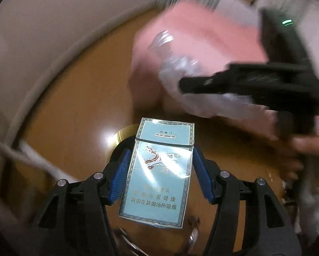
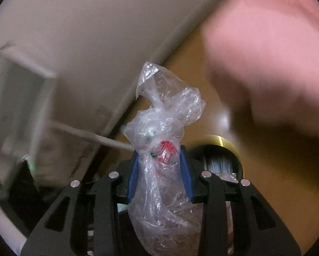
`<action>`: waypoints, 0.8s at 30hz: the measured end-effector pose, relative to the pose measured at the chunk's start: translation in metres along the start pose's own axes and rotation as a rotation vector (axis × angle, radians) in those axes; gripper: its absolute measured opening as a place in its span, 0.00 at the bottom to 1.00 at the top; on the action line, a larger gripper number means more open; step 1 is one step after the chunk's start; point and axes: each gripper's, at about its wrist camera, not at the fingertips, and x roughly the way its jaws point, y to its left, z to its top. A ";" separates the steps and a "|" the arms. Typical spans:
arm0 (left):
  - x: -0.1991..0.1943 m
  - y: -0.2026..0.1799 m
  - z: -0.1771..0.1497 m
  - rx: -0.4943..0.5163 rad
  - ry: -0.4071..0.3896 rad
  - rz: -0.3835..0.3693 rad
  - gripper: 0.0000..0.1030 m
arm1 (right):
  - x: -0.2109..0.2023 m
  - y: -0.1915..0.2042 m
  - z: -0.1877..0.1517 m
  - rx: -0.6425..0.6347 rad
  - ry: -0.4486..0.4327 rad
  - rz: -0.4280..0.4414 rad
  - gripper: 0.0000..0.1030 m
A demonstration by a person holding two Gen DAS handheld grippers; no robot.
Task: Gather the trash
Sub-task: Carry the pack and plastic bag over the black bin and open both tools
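My left gripper (image 1: pixel 159 160) is shut on a light blue cigarette pack (image 1: pixel 157 177), its blue pads pressing both long sides; the pack stands upright above a round brass-rimmed hole (image 1: pixel 116 136) in the wooden desk. My right gripper (image 2: pixel 159 160) is shut on a crumpled clear plastic bag (image 2: pixel 161 128) with a red and green print. In the left wrist view the right gripper (image 1: pixel 185 85) shows as a black blur at the right, with the plastic bag (image 1: pixel 174 64) ahead of it. In the right wrist view the brass-rimmed hole (image 2: pixel 219 155) lies just right of the bag.
A pink cloth-like mass (image 1: pixel 202 34) (image 2: pixel 266 53) lies on the wooden desk (image 1: pixel 74 111) behind the hole. A pale wall (image 1: pixel 42 32) runs along the desk's far edge. A grey cable (image 2: pixel 91 136) crosses at the left. A hand (image 1: pixel 304 155) is at the right edge.
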 end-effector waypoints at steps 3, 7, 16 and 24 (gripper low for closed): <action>0.089 0.036 -0.012 -0.130 0.179 0.023 0.56 | 0.071 -0.057 -0.015 0.176 0.161 -0.013 0.34; 0.125 0.051 -0.019 -0.145 0.228 0.079 0.56 | 0.097 -0.090 -0.034 0.271 0.222 -0.021 0.34; 0.151 0.041 -0.018 -0.153 0.308 0.074 0.77 | 0.108 -0.104 -0.046 0.335 0.230 -0.013 0.62; 0.135 0.030 -0.015 -0.161 0.201 0.059 0.90 | 0.089 -0.108 -0.039 0.378 0.155 -0.010 0.87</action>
